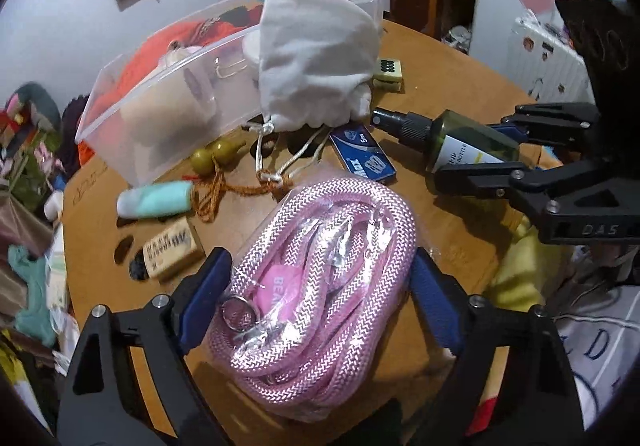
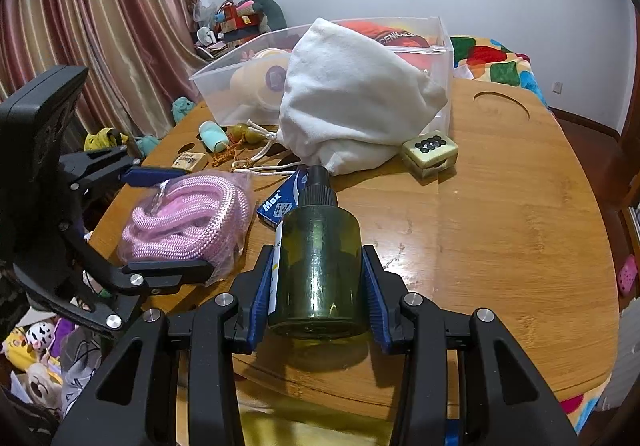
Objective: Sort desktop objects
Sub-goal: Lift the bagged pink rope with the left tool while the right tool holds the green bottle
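Left gripper (image 1: 320, 298) pinches the soft, slippery bagged rope (image 1: 320, 270); right gripper (image 2: 318, 298) clamps the rigid bottle (image 2: 318, 266) mid-body

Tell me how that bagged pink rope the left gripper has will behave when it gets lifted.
The pink rope is a loose coil, so it will probably sag outside the left gripper. Its clear wrapper looks glossy, so it may slip against the blue pads. The metal ring inside the bag could shift the weight slightly.

- Left wrist view looks forward, close over the wooden table (image 1: 448, 202), toward the clear bin (image 1: 160, 114).
- Right wrist view faces that bin (image 2: 436, 46) too; both share it.
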Action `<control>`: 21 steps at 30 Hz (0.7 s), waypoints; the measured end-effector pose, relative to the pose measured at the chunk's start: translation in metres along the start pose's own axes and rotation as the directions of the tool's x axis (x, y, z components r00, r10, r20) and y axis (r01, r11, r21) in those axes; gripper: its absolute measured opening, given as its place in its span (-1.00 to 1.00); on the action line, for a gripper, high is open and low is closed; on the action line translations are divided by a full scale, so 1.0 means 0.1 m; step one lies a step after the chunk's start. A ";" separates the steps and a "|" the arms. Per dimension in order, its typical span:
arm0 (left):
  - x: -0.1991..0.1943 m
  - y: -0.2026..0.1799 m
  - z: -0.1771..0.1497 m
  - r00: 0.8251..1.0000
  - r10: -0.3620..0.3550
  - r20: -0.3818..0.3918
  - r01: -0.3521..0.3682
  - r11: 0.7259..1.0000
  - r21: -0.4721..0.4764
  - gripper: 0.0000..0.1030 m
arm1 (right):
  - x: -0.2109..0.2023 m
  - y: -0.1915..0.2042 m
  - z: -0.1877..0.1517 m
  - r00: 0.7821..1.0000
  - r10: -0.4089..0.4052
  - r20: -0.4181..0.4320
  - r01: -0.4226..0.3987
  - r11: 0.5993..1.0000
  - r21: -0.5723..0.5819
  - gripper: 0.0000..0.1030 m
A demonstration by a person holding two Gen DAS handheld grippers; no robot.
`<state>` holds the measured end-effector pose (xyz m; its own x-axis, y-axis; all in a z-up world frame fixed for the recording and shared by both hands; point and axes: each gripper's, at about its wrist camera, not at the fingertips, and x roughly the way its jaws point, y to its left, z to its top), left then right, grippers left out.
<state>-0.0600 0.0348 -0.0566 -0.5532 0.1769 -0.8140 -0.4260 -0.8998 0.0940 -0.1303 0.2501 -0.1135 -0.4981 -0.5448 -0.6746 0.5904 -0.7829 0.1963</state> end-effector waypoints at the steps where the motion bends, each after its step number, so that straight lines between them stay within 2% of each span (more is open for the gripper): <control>1: -0.03 0.02 -0.02 1.000 -0.007 -0.002 0.007 1.000 -0.028 0.68 | 0.00 -0.01 0.00 1.000 0.001 0.001 -0.001 1.000 0.004 -0.27; 4: -0.08 0.06 -0.08 0.999 -0.044 -0.022 0.041 0.991 -0.131 0.66 | -0.01 -0.03 0.00 1.000 -0.001 0.002 0.001 1.000 0.010 -0.27; 6: -0.10 0.06 -0.10 0.996 -0.085 -0.037 0.077 0.983 -0.165 0.66 | -0.02 -0.04 0.00 1.000 0.001 0.005 -0.001 1.000 0.014 -0.27; 12: 0.04 0.01 0.02 0.992 -0.084 -0.095 0.075 0.993 -0.091 0.71 | -0.03 -0.01 -0.01 1.000 0.011 0.004 -0.011 1.000 0.009 -0.27; 16: 0.13 -0.04 0.09 0.995 -0.047 -0.085 0.045 0.999 -0.024 0.74 | -0.05 0.00 -0.01 1.000 0.008 0.009 -0.008 1.000 0.002 -0.27; 17: 0.15 -0.06 0.11 0.996 -0.047 -0.075 0.046 0.999 -0.020 0.72 | -0.06 0.00 0.00 1.000 0.007 0.013 -0.007 1.000 0.003 -0.27; 19: 0.11 -0.08 0.09 0.998 -0.046 -0.044 0.045 0.999 -0.017 0.41 | -0.09 -0.03 0.01 1.000 0.003 0.023 -0.003 1.000 0.010 -0.27; 21: 0.07 -0.08 0.07 1.000 -0.012 -0.019 0.011 1.000 -0.026 0.32 | -0.13 -0.05 0.03 0.999 0.002 0.034 -0.002 1.000 0.020 -0.27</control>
<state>-0.0651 0.0463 -0.0591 -0.5346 0.1799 -0.8257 -0.4135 -0.9078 0.0700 -0.1289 0.2603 -0.1043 -0.5185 -0.5561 -0.6496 0.5788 -0.7874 0.2121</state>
